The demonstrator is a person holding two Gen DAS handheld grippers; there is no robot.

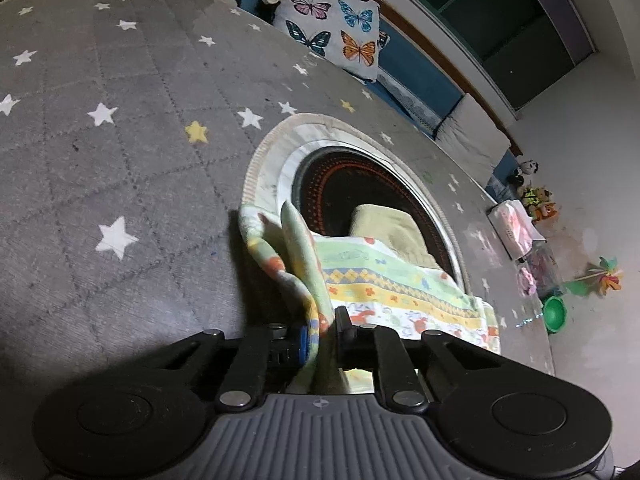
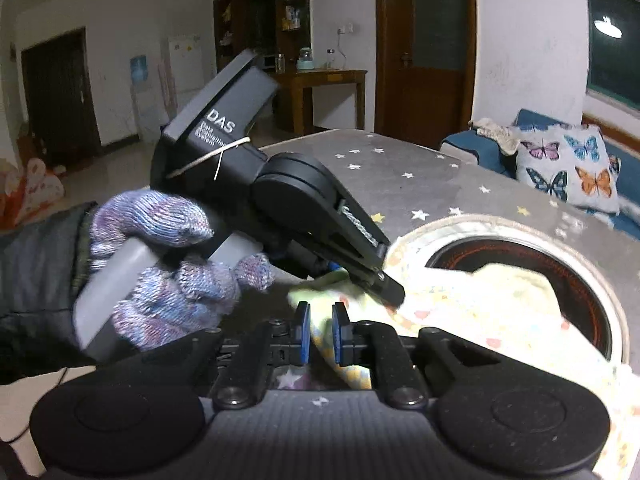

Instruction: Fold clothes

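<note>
A pale green and yellow patterned cloth lies on the grey star-print table cover, partly over a round dark stove top with a white rim. In the left wrist view my left gripper is shut on a bunched edge of that cloth, which rises in a fold in front of it. In the right wrist view my right gripper is shut on another edge of the same cloth. The left gripper, held by a gloved hand, pinches the cloth just beyond it.
A butterfly cushion lies on a blue sofa past the table's far edge. A pink box, a green bowl and toys sit at the right. A wooden table and doors stand across the room.
</note>
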